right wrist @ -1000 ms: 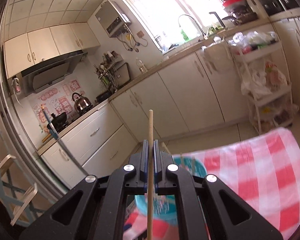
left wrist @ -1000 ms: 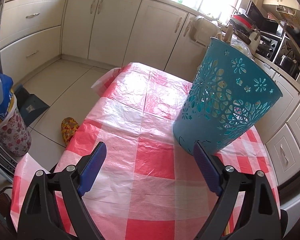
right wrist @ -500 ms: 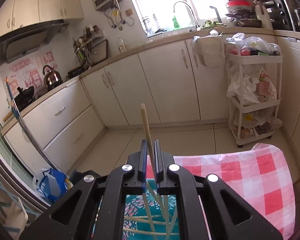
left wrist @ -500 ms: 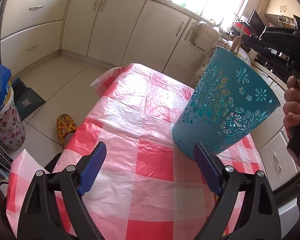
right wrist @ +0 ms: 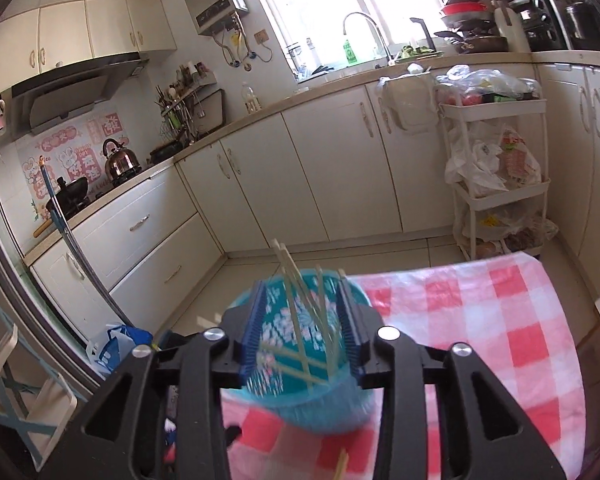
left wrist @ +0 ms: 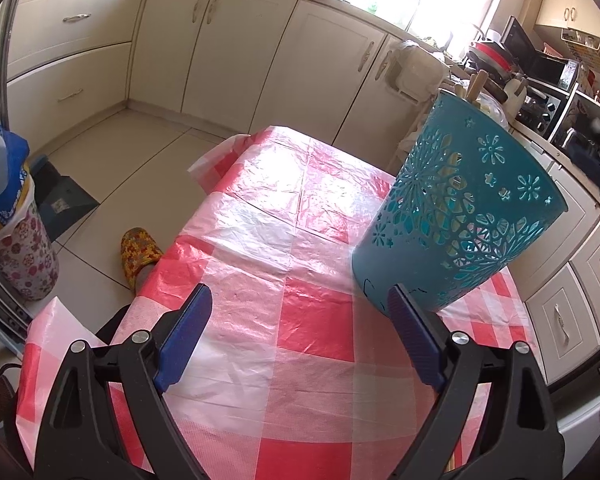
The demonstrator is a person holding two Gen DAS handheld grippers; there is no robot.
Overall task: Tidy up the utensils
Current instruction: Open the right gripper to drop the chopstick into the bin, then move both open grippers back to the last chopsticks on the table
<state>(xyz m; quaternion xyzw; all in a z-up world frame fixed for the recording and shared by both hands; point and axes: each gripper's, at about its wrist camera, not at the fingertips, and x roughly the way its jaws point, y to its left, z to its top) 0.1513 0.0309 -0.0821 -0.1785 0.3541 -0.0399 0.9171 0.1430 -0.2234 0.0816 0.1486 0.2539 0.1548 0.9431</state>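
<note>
While the right gripper (right wrist: 304, 320) hangs above the teal holder (left wrist: 460, 216), its jaws are opening with nothing pinched between the pads. Chopsticks (right wrist: 296, 288) stand loose inside that holder on the checked tablecloth (left wrist: 300, 300). Left gripper (left wrist: 300, 320): spread wide, empty, beside the holder's base.

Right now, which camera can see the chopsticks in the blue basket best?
The right wrist view. It looks down into the blue basket, so several chopsticks show leaning inside, though blurred. The left wrist view sees the basket from the side: only a few stick tips poke above its rim, plus pale glimpses through the cut-out holes.
</note>
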